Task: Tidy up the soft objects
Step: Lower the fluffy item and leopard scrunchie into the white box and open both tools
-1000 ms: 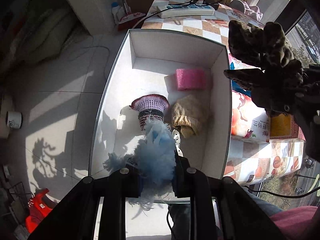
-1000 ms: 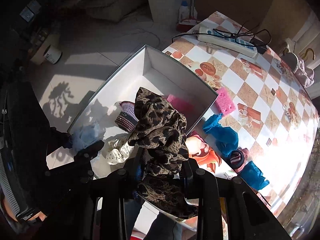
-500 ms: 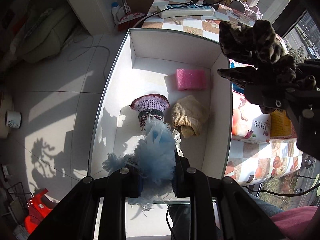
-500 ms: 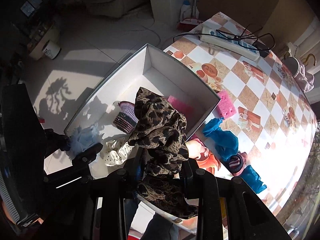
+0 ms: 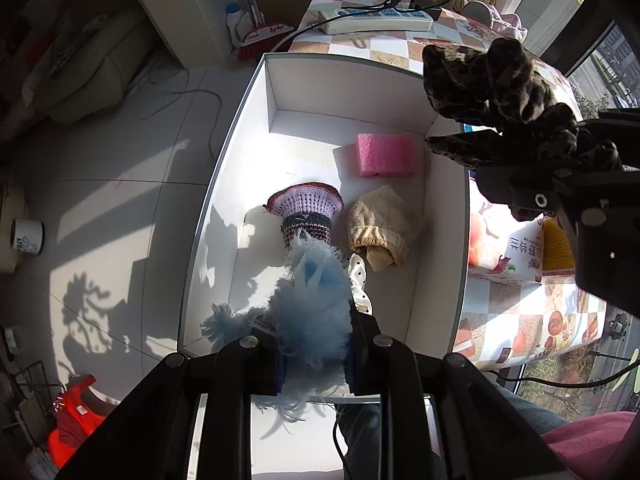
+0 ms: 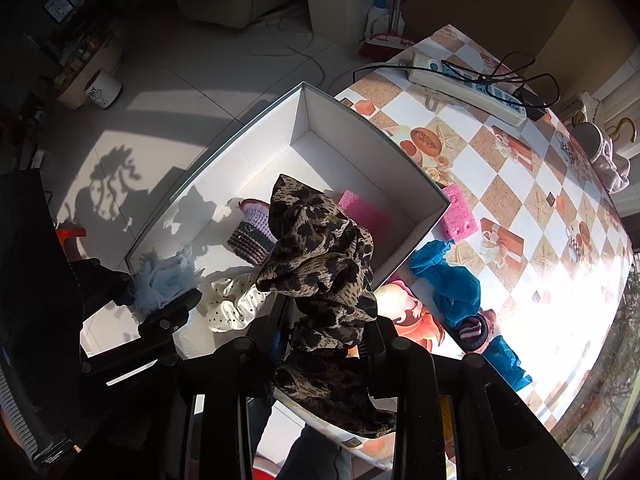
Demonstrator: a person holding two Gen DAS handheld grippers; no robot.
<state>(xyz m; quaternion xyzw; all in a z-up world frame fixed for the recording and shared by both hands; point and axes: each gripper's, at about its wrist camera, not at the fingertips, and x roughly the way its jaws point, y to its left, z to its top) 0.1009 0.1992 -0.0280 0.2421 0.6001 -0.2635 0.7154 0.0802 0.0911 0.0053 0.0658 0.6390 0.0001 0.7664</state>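
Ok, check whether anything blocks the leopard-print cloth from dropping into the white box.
Nothing visible does. The right gripper holds the leopard-print cloth above the open white box, whose far floor is bare beyond the pink sponge.

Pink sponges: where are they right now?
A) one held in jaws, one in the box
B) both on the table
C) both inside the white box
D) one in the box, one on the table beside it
D: one pink sponge lies on the floor of the white box, partly hidden behind the leopard cloth; the other sponge sits on the checkered table just outside the box's corner.
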